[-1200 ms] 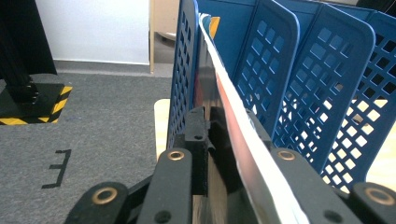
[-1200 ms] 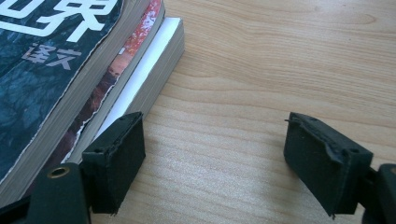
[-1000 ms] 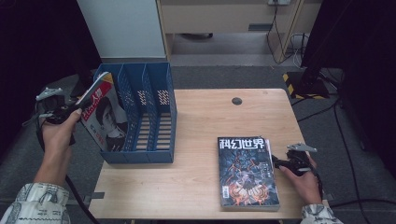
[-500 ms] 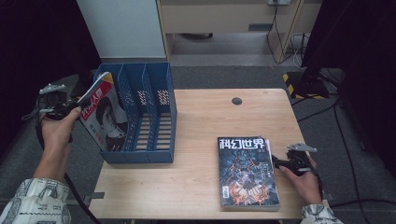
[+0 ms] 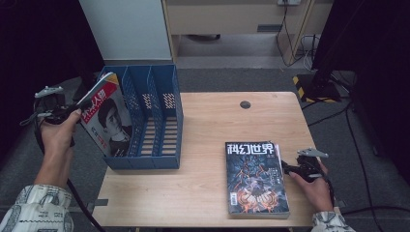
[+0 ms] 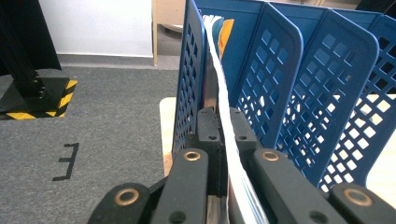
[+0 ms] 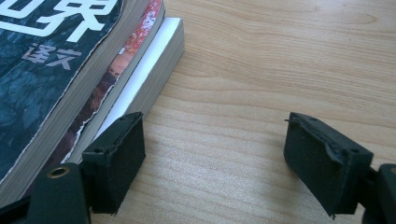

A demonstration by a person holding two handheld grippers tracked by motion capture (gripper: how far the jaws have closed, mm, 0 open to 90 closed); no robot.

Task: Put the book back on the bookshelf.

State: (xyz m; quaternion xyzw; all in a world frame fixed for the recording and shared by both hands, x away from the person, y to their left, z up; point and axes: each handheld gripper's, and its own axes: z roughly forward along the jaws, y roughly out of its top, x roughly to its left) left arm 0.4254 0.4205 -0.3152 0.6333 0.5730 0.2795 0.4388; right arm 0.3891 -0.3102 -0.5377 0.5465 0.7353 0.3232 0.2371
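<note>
Left gripper view is showing the left gripper (image 6: 227,154) with its jaws clamping the white edge of a thin magazine (image 6: 223,93), which is running from the lower centre of the frame up toward the upper centre, into the leftmost slot of the blue file rack (image 6: 299,88). Its long edge is lying in line with the jaws, so the coming move appears to turn on pushing straight along that axis into the slot. In the high view, the magazine (image 5: 107,118) is leaning tilted at the left of the frame, partly inside the rack (image 5: 159,116). The right gripper (image 5: 290,169), jaws standing apart and holding nothing, is resting at the lower right beside the stack of books (image 5: 255,176) on the table (image 5: 203,121).
</note>
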